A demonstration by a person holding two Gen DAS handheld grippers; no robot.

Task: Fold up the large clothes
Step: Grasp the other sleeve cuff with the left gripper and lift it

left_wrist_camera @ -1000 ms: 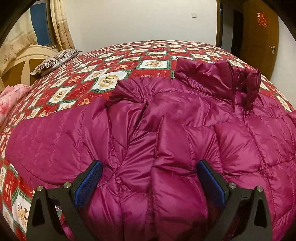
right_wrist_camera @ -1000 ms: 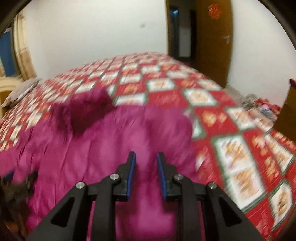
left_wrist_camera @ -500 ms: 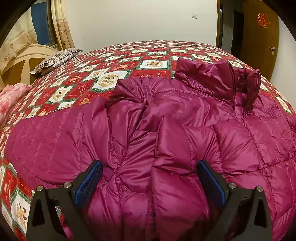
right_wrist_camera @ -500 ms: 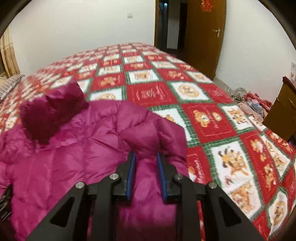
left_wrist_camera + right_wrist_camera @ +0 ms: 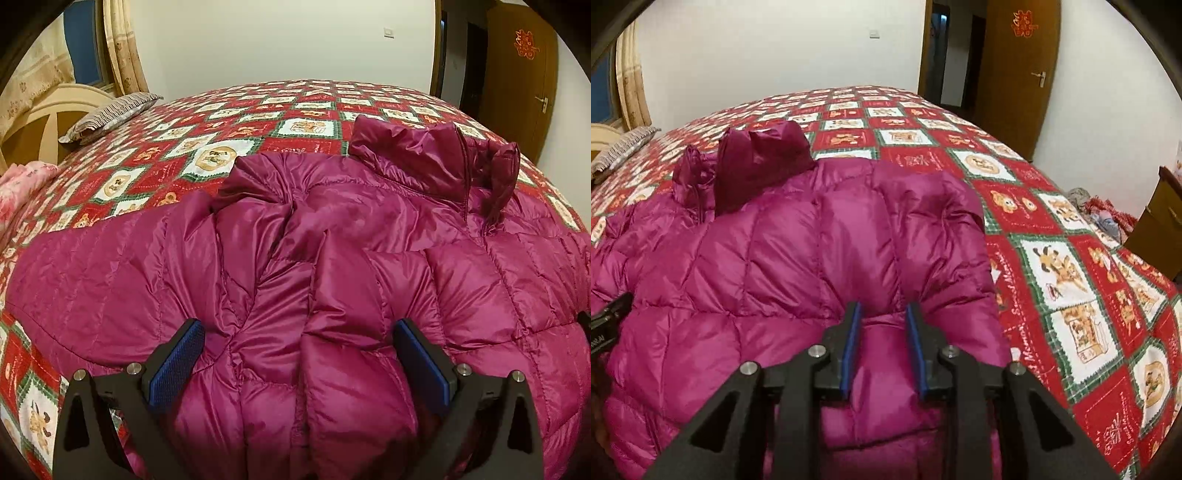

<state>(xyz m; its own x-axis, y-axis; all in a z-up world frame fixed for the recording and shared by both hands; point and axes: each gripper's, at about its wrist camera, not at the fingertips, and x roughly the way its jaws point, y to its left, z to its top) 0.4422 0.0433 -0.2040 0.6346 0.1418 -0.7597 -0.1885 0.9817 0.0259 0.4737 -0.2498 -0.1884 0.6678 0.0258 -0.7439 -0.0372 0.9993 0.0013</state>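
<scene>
A magenta quilted down jacket (image 5: 332, 258) lies spread on a bed covered by a red, green and white patchwork quilt (image 5: 1052, 258). Its stand-up collar (image 5: 424, 158) rises at the far end, and the left sleeve is folded in over the body, making a rumpled ridge down the middle.

The left gripper (image 5: 295, 354) hangs over the near part of that ridge with its blue-padded fingers set wide apart, the puffed fabric bulging between them without either pad pressing it.

The right gripper (image 5: 882, 343) sits low over the jacket's right shoulder area, fingers only narrowly apart; a fold of fabric seems to lie in the gap, though whether the pads pinch it is hard to tell.

A striped pillow (image 5: 110, 114) rests near the headboard, and a brown door (image 5: 1019, 74) stands beyond the bed.
</scene>
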